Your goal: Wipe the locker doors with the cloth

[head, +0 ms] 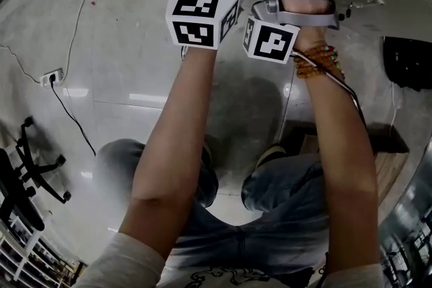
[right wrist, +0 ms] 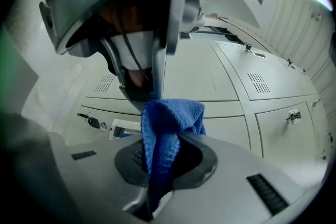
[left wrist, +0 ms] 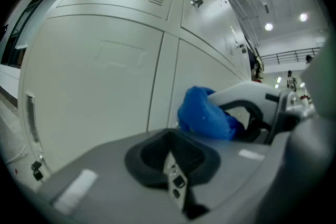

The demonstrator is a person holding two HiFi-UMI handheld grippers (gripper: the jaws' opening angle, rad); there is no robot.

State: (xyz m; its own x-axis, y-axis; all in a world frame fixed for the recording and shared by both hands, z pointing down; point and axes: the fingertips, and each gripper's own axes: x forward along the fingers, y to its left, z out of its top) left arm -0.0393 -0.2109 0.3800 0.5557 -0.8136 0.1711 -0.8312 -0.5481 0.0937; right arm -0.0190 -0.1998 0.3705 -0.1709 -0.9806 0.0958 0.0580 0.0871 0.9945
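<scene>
Right tongs (right wrist: pixel 161 178) clamp blue cloth (right wrist: pixel 169 118); left tongs (left wrist: pixel 173 176) closed, empty; locker doors (left wrist: pixel 100 76) shut.

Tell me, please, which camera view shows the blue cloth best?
The right gripper view: the cloth fills the centre, clamped between the jaws. The left gripper view shows a bunched lump; the head view only a corner.

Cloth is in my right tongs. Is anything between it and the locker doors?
Yes. In the right gripper view the left tongs hang just beyond the cloth, their tip close above it, screening the locker doors straight ahead and to the left. The doors to the right show unobstructed.
</scene>
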